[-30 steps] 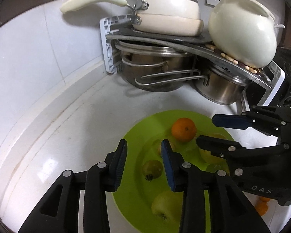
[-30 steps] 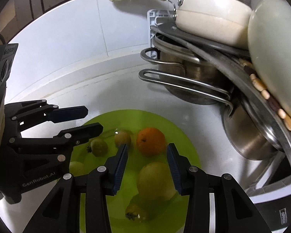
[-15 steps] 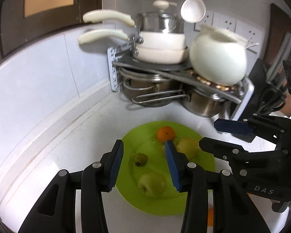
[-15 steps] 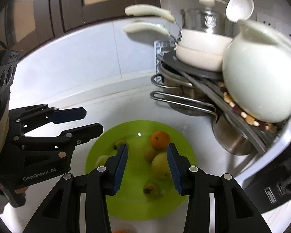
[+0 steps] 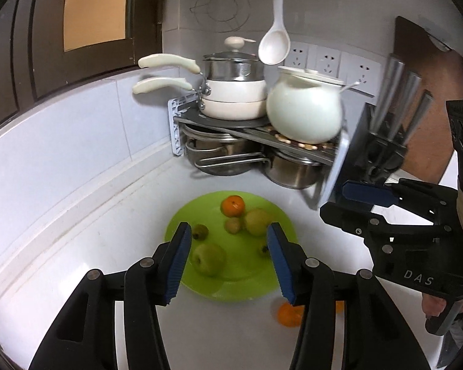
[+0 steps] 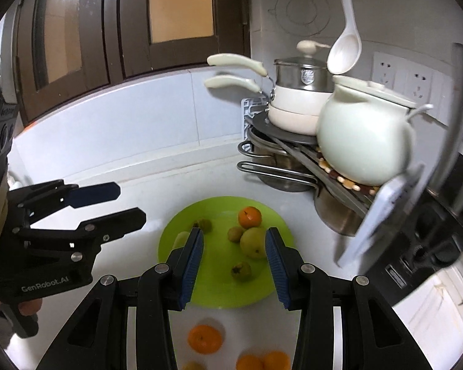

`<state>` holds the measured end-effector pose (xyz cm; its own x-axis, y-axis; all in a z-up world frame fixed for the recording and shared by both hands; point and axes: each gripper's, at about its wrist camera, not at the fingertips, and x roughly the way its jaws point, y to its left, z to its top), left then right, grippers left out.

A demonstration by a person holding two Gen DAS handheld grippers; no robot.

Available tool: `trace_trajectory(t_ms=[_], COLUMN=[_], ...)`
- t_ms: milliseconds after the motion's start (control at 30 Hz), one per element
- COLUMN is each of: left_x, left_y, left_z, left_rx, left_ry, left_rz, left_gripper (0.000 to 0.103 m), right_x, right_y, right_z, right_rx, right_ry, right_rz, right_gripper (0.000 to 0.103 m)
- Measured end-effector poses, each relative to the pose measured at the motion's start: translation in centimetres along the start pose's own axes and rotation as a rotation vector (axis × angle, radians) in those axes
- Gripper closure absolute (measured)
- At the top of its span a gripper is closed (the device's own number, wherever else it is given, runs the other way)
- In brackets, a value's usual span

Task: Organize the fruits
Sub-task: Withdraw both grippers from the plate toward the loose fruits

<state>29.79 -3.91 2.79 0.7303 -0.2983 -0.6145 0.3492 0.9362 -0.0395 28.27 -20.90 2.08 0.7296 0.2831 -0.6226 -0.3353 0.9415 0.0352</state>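
A lime-green plate (image 5: 240, 280) (image 6: 219, 289) lies on the white counter. It carries an orange (image 5: 232, 206) (image 6: 249, 216), a yellow-green fruit (image 5: 257, 222) (image 6: 253, 242), a green apple (image 5: 208, 259) and several small greenish fruits. More oranges (image 6: 205, 338) (image 5: 288, 314) lie on the counter in front of the plate. My left gripper (image 5: 228, 226) (image 6: 129, 202) hovers above the plate's near side, jaws opening with nothing between them. Beside it, my right gripper (image 6: 234, 231) (image 5: 339, 202) also hangs above the plate, jaws apart and holding nothing.
A corner rack (image 5: 256, 132) behind the plate holds steel pots, stacked white pans with long handles and a round white ceramic pot (image 5: 304, 111). A white ladle (image 5: 274, 46) hangs above. A knife block (image 5: 385, 141) stands at the right, with wall sockets behind.
Both grippers have drawn back and up from the plate, which now looks smaller and farther off. The left jaws have widened. Oranges on the counter have come into view.
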Motion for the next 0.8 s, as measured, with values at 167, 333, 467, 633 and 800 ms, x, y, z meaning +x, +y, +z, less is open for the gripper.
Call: trace_trajectory(t_ms=[167, 333, 467, 633, 800], left_x=[-1.3, -2.1, -2.2, -2.1, -1.6], left_y=[-1.8, -3.3, -4.4, -5.5, -6.6], left_z=[-1.5, -3.3, -4.9, -6.6, -8.6], left_rx=[0.002, -0.004, -0.011, -0.002, 0.015], left_ry=[0.005, 0.015, 0.026, 0.035, 0.047], left_rz=[-0.021, -0.021, -0.023, -0.021, -0.02], left_gripper=[0.051, 0.05, 0.05, 0.05, 0.05], right_x=[-2.3, -3.4, -4.0, -4.2, -4.3], right_y=[-0.3, -1.0, -1.7, -2.1, -2.0], right_z=[-1.7, -3.7, -5.3, -7.0, -8.8], right_rx=[0.004, 0.021, 0.033, 0.02, -0.007], right_ry=[-0.009, 0.013, 0.029, 0.049, 0.061], right_rz=[-0.02, -0.028, -0.024, -0.026, -0.03], right_gripper=[0.06, 0.06, 0.06, 0.06, 0.06])
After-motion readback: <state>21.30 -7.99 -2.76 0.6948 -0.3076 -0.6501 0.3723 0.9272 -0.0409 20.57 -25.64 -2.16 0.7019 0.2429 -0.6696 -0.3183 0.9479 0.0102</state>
